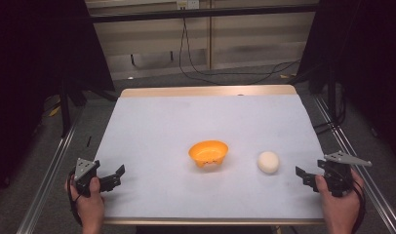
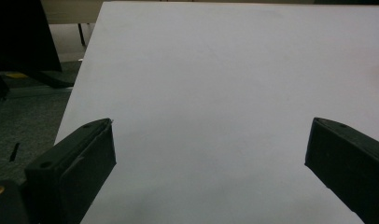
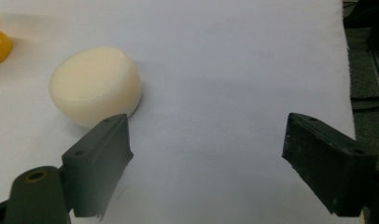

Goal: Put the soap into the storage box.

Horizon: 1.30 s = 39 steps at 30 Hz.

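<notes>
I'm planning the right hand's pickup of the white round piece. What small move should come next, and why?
Probably slide the right gripper sideways toward the white round piece. In the right gripper view the piece lies beyond the left-hand jaw, outside the gap, so closing now would catch nothing. The jaws stand open. The orange bowl waits just past it.

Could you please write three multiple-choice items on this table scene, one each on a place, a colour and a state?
1. Where is the white round piece?
A. Inside the bowl
B. On the table, at the right of the bowl in the high view
C. Between the left gripper's jaws

2. What colour is the bowl?
A. Orange
B. Blue
C. Green

3. How is the right gripper?
A. Shut on the piece
B. Shut on the bowl
C. Open, holding nothing

Answers: 1 B, it lies on the white sheet apart from the bowl. 2 A, plainly orange. 3 C, its jaws stand apart with bare sheet between them, the piece just beyond one jaw.
</notes>
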{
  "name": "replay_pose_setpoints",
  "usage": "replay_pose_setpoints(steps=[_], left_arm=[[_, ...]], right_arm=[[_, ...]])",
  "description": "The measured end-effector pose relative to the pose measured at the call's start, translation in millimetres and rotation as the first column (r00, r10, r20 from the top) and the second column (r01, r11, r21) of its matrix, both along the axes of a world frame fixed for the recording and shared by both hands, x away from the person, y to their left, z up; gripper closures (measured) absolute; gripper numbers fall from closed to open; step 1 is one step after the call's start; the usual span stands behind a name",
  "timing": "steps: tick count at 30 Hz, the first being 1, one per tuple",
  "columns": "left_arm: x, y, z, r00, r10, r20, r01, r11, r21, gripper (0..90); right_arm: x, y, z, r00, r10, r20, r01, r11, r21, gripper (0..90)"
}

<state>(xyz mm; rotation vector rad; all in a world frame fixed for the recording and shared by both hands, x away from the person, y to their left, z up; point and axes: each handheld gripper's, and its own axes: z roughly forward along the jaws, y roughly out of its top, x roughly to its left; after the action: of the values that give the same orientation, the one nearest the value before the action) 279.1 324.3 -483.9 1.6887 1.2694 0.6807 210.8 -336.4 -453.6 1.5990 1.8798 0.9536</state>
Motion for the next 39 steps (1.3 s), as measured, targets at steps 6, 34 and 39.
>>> replay_pose_setpoints(steps=[6, 34, 39], left_arm=[[-0.6, 1.4, 0.2, 1.0, 0.003, 0.005, -0.003, 1.0, 0.001, 1.6], [-0.4, -0.1, 0.1, 1.0, -0.003, 0.004, 0.003, 1.0, 0.001, 1.7], [-0.2, 0.3, 0.1, 1.0, -0.005, 0.002, 0.005, 1.0, 0.002, 1.7]], right_arm=[[15.4, 12.0, 5.1, 0.9936, 0.077, -0.082, -0.079, 0.9967, -0.018, 7.5], [52.7, 44.5, 15.5, 0.9654, 0.155, -0.21, -0.162, 0.9866, -0.018, 3.1], [57.2, 49.8, 14.7, 0.9602, 0.161, -0.229, -0.172, 0.9848, -0.028, 3.1]])
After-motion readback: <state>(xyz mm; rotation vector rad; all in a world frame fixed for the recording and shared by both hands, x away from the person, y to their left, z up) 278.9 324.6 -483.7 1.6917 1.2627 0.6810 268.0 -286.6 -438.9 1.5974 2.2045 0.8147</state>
